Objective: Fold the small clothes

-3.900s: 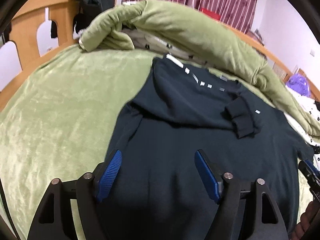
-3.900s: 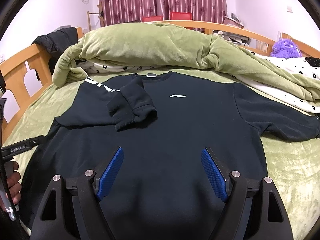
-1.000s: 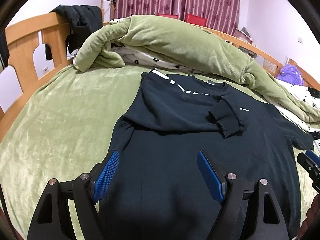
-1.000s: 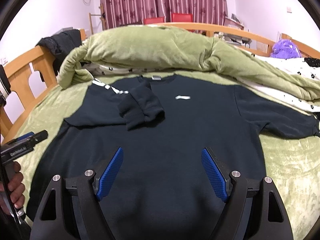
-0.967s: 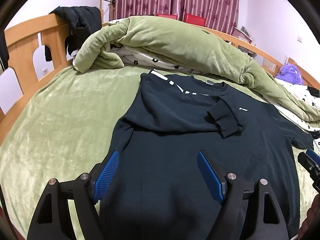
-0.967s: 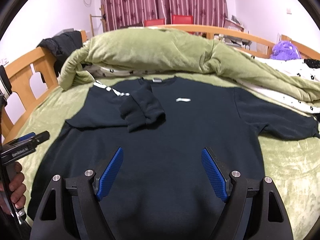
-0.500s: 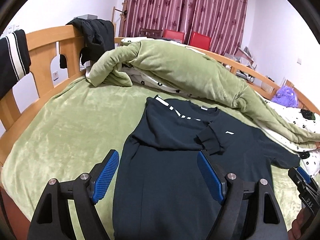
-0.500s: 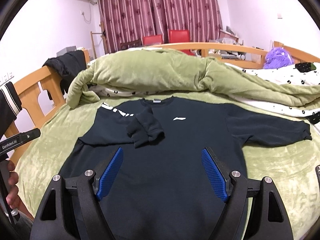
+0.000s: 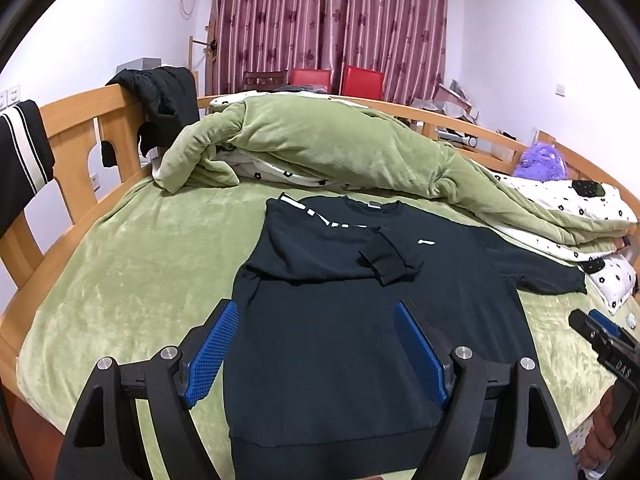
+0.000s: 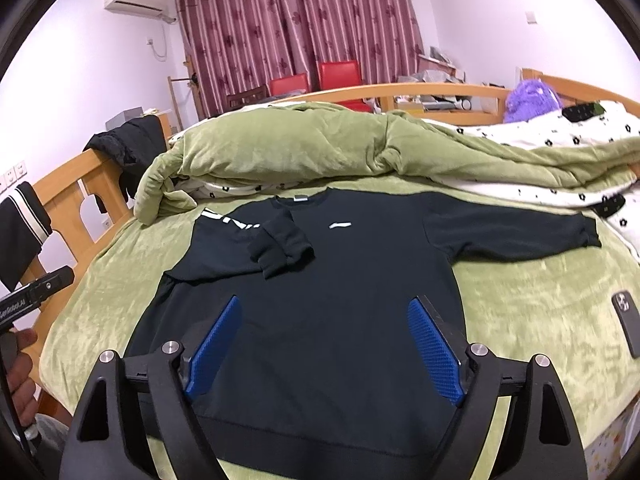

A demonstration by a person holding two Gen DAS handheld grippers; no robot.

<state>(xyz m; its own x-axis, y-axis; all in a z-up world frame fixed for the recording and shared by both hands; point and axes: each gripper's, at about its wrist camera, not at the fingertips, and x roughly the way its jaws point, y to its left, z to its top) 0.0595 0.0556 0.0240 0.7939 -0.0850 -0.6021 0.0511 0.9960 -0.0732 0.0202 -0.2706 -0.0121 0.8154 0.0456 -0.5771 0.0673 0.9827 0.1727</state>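
Observation:
A dark navy sweatshirt lies face up on the green bed cover, hem toward me. Its left sleeve is folded across the chest, with the cuff near the white logo. Its right sleeve lies stretched out to the right. My left gripper is open and empty, held above the hem area. My right gripper is open and empty, also above the lower body of the sweatshirt. Neither touches the cloth.
A rumpled green quilt with a white flowered lining lies behind the sweatshirt. A wooden bed rail with dark clothes over it runs along the left. A phone lies on the cover at the right. A purple plush sits far right.
Both grippers have pulled back and risen away from the sweatshirt, so its whole hem and more of the bed now show. The sweatshirt has not moved. Both grippers stayed open.

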